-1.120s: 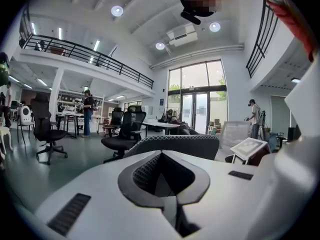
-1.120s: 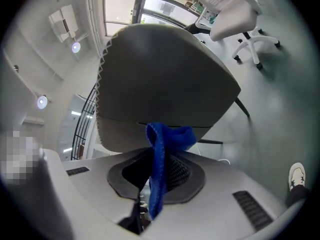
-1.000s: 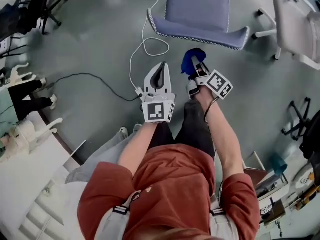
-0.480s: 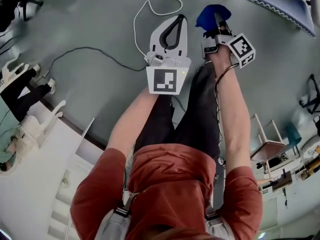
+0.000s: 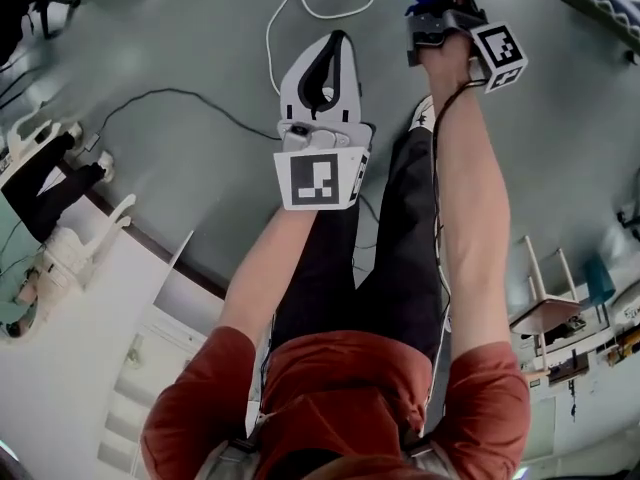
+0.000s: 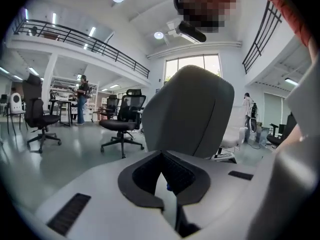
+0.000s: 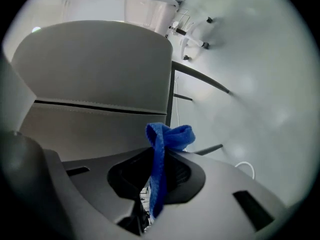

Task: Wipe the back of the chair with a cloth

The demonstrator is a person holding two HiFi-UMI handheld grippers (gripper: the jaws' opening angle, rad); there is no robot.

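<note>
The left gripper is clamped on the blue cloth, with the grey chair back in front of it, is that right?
Wrong gripper: the right gripper is clamped on the blue cloth, with the grey chair back in front of it, as the right gripper view shows. The left gripper holds nothing.

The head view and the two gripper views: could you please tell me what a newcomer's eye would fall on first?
The bright blue cloth clamped in the right gripper stands out first, poking from its jaws in front of the grey chair back that fills the right gripper view. Next comes the left gripper, shut on nothing, held out over the grey floor beside a looping white cable in the head view.
</note>
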